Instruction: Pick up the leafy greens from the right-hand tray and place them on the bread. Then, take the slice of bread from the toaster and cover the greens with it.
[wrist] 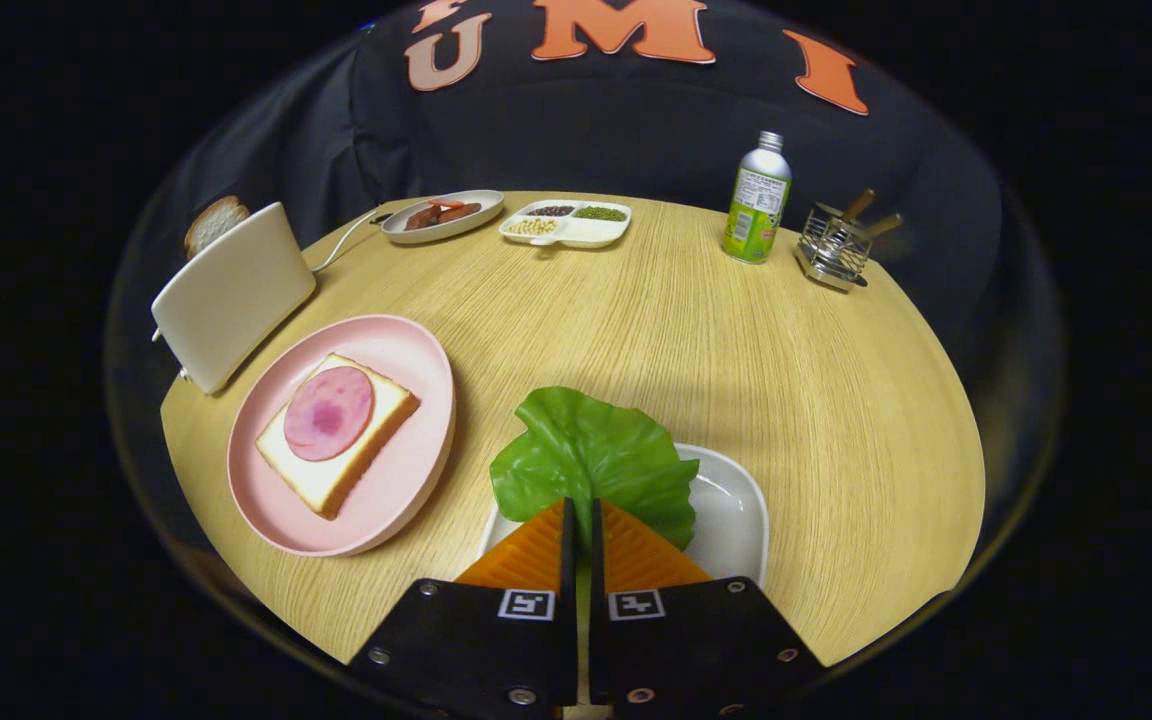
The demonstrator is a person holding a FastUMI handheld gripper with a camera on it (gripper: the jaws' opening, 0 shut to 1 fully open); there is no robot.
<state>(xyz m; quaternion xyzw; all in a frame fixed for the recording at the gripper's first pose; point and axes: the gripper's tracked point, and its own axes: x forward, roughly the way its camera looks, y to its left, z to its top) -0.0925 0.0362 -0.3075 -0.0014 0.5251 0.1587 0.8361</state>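
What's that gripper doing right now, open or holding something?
Gripper: shut on the leafy greens, pinching the leaf's near edge over the white tray.

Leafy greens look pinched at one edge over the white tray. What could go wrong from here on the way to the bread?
1. The hand-held gripper seems shut on just the near edge of the leafy greens; they may slip out.
2. Most of the leaf hangs ahead of the fingers and could drag on the white tray or the pink plate.
3. It may land off the ham and bread.
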